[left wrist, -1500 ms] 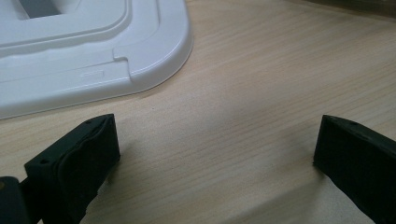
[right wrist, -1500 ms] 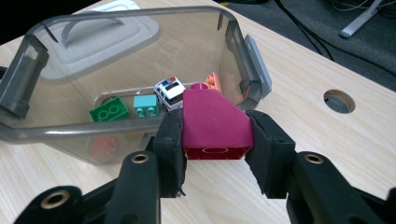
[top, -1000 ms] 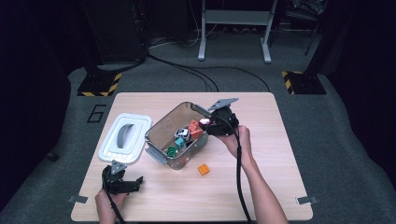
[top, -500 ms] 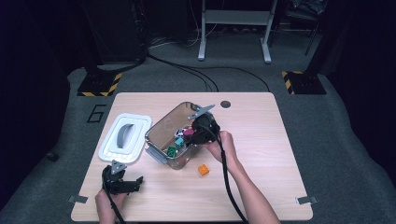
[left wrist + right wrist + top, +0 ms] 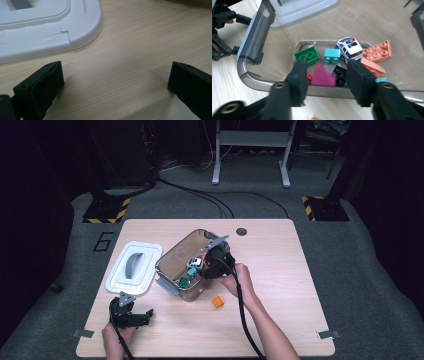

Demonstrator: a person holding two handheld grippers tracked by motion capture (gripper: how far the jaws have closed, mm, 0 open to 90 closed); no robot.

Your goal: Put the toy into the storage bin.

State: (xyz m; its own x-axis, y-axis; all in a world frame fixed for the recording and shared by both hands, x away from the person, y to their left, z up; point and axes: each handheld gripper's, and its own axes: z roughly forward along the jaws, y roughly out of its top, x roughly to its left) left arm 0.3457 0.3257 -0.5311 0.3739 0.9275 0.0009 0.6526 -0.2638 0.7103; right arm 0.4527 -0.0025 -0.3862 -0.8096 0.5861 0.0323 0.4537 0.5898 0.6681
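Right tongs [image 5: 325, 75] moved left from a second ago, now over near rim of clear bin [image 5: 172, 285]; jaws parted, magenta brick [image 5: 324, 77] lying free between them inside bin: likely just dropped. Orange brick [image 5: 217, 302] on worktop [image 5: 280, 270], probably next. Left tongs [image 5: 115, 82] spread, idle by white lid [image 5: 50, 30].

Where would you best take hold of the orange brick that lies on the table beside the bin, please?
Grip the orange brick across two opposite flat side walls, coming straight down from above. It lies alone on the table, apart from the clear bin, so nothing blocks open tongs on either side.
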